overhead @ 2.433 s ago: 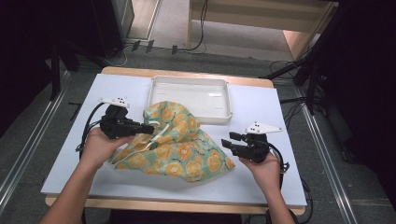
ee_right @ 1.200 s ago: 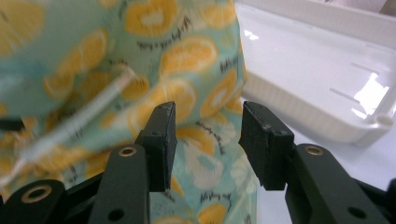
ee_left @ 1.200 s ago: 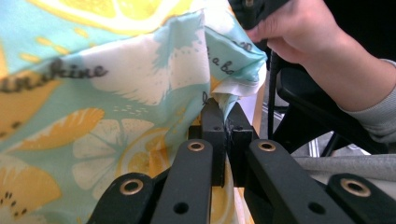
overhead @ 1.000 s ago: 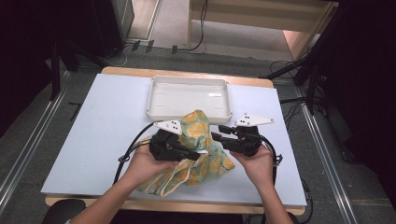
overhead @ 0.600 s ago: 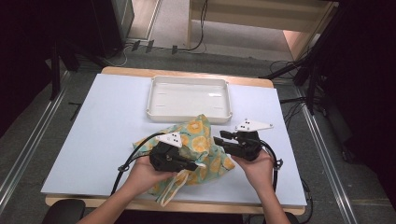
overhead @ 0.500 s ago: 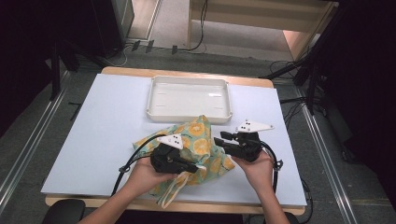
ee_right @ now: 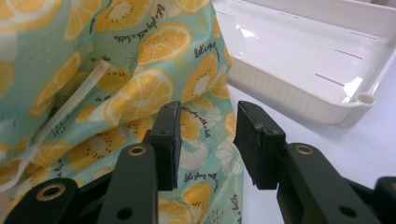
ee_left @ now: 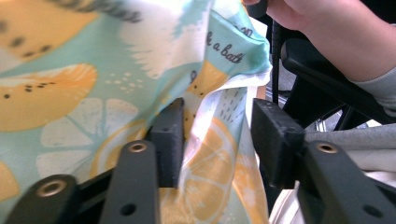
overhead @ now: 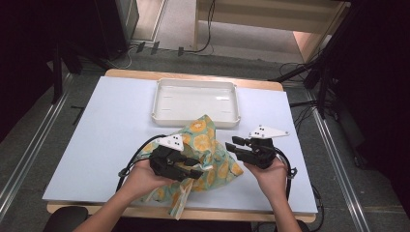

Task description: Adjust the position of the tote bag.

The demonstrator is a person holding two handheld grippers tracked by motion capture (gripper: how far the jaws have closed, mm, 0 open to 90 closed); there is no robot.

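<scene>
- I see the citrus-print cloth (overhead: 208,154) half folded on the surface's (overhead: 106,135) near edge, short of the white tray (overhead: 196,99);
- left gripper (overhead: 193,172) jaws just opened, cloth loose between them;
- right gripper (overhead: 233,145) jaws apart over its hem; folding remains.

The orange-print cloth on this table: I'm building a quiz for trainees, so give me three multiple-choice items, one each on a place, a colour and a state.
1. Where does the white tray lie relative to the cloth?
A. beyond it
B. under it
C. left of it

2. What is the cloth's ground colour?
A. red
B. pale green
C. black

3. How do the left gripper jaws stand?
A. clamped shut on the tray
B. holding a cable
C. apart, cloth between them

Answers: A, the tray sits at the table's far edge; B, mint ground with orange slices; C, the jaws have just been opening, and a gap shows beside the fold.
</scene>
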